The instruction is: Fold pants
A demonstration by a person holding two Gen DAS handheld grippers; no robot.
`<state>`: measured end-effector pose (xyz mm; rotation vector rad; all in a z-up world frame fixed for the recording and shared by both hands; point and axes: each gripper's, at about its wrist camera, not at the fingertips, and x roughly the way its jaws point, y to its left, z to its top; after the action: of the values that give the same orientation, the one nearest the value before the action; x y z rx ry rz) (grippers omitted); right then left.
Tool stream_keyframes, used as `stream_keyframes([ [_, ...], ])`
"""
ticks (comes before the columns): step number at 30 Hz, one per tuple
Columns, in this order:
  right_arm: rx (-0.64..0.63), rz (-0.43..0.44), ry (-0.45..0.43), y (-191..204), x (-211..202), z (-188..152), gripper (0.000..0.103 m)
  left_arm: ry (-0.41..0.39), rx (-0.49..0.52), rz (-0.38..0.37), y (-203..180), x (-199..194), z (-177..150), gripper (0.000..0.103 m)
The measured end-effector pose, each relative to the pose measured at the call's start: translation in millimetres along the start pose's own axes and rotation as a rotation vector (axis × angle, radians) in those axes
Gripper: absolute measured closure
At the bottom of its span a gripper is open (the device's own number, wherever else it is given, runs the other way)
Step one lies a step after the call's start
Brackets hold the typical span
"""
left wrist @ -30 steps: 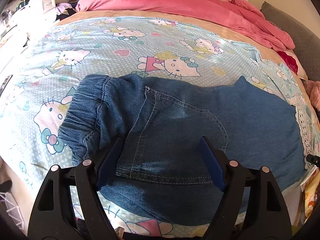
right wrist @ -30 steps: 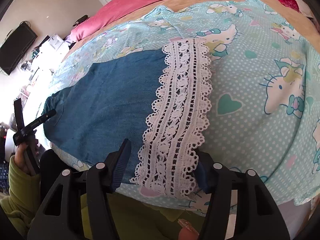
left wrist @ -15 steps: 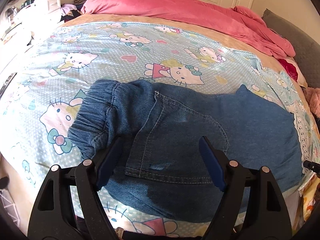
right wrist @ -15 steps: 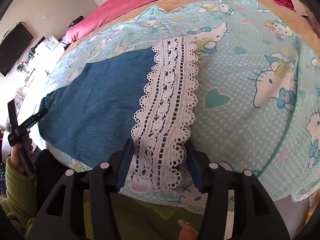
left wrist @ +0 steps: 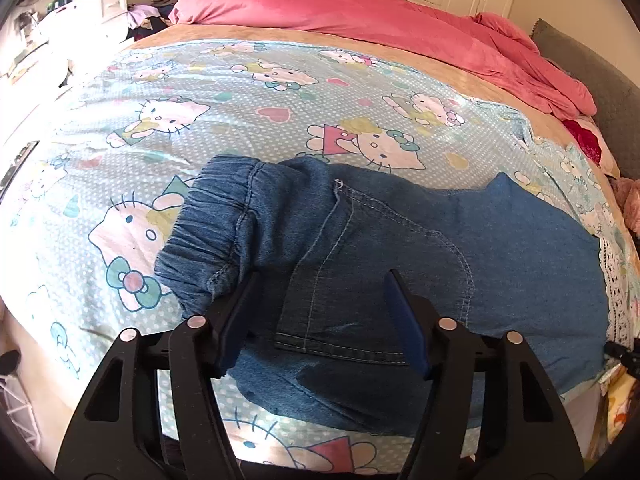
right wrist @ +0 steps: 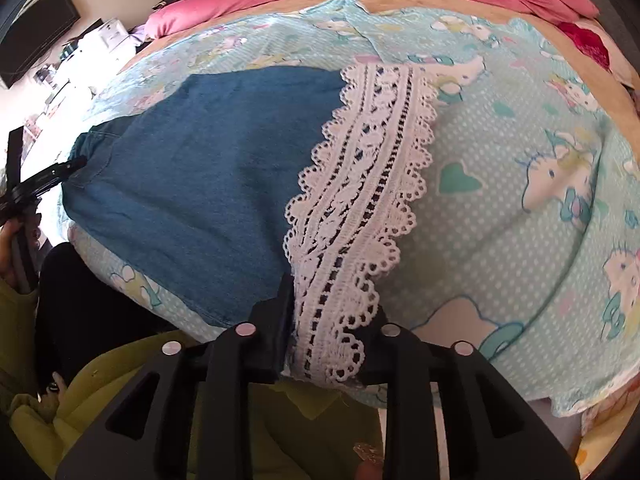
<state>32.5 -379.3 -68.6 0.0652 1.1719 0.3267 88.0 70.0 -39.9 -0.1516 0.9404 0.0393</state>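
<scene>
One pair of denim pants, lace hem, flat across lower-centre frame on the cartoon-print sheet. Soft, limp, moderately heavy; best gripped at waistband and hem edges. Left gripper: jaws just narrowing, spread over the pocket. Right gripper: just closing, pinching lace.

Black hand-held gripper — olive-green sleeve
</scene>
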Motion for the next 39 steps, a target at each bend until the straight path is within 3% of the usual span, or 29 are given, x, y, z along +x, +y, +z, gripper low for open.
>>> stream_keyframes([
  [2, -0.003, -0.004, -0.005, 1.6, 0.1, -2.2, 0.074, 0.0, -0.01, -0.012, 4.3, 0.5, 0.1, 0.051],
  [4, -0.011, -0.011, 0.011, 0.3, -2.9, -0.7, 0.06, 0.001, -0.008, -0.016, 6.6, 1.1, 0.0, 0.053],
  [6, -0.007, -0.03, 0.017, -5.8, -11.6, -2.5, 0.053, -0.005, -0.01, -0.025, 8.5, -0.7, -0.2, 0.053],
  [13, 0.083, -0.075, -0.08, -39.7, -53.3, -8.1, 0.051, -0.015, -0.014, -0.01, 15.4, -2.4, 3.5, 0.058],
  [19, 0.016, 0.036, -0.159, -11.1, -60.3, 7.6, 0.051, -0.015, -0.032, 0.008, 20.9, -8.0, 6.1, 0.058],
  [21, -0.034, 0.067, -0.164, 8.3, -52.1, 18.0, 0.051, -0.027, -0.017, 0.004, 16.4, -16.4, 5.8, 0.055],
  [23, -0.079, 0.094, -0.156, 26.3, -39.4, 30.0, 0.051, -0.05, -0.002, 0.015, 11.2, -27.4, 5.4, 0.039],
  [25, -0.106, 0.099, -0.151, 37.4, -29.6, 39.4, 0.05, -0.095, 0.028, 0.044, 1.6, -43.7, 7.4, 0.031],
  [27, -0.13, 0.088, -0.14, 44.7, -18.5, 46.9, 0.05, -0.114, 0.055, 0.039, -7.0, -52.2, 10.9, 0.03],
  [29, -0.127, 0.048, -0.118, 45.7, -5.5, 50.9, 0.038, -0.113, 0.072, 0.013, -15.6, -54.2, 14.3, 0.025],
  [30, -0.117, 0.031, -0.108, 43.1, -0.6, 50.1, 0.025, -0.111, 0.086, 0.0, -22.5, -53.1, 15.9, 0.025],
  [34, -0.061, -0.021, -0.046, 24.0, 18.4, 41.5, 0.024, -0.072, 0.15, -0.03, -54.1, -32.9, 20.7, 0.021],
  [39, -0.072, 0.021, -0.121, 27.2, -0.6, 49.8, 0.024, -0.005, 0.242, -0.068, -97.8, -0.8, 24.4, 0.016],
])
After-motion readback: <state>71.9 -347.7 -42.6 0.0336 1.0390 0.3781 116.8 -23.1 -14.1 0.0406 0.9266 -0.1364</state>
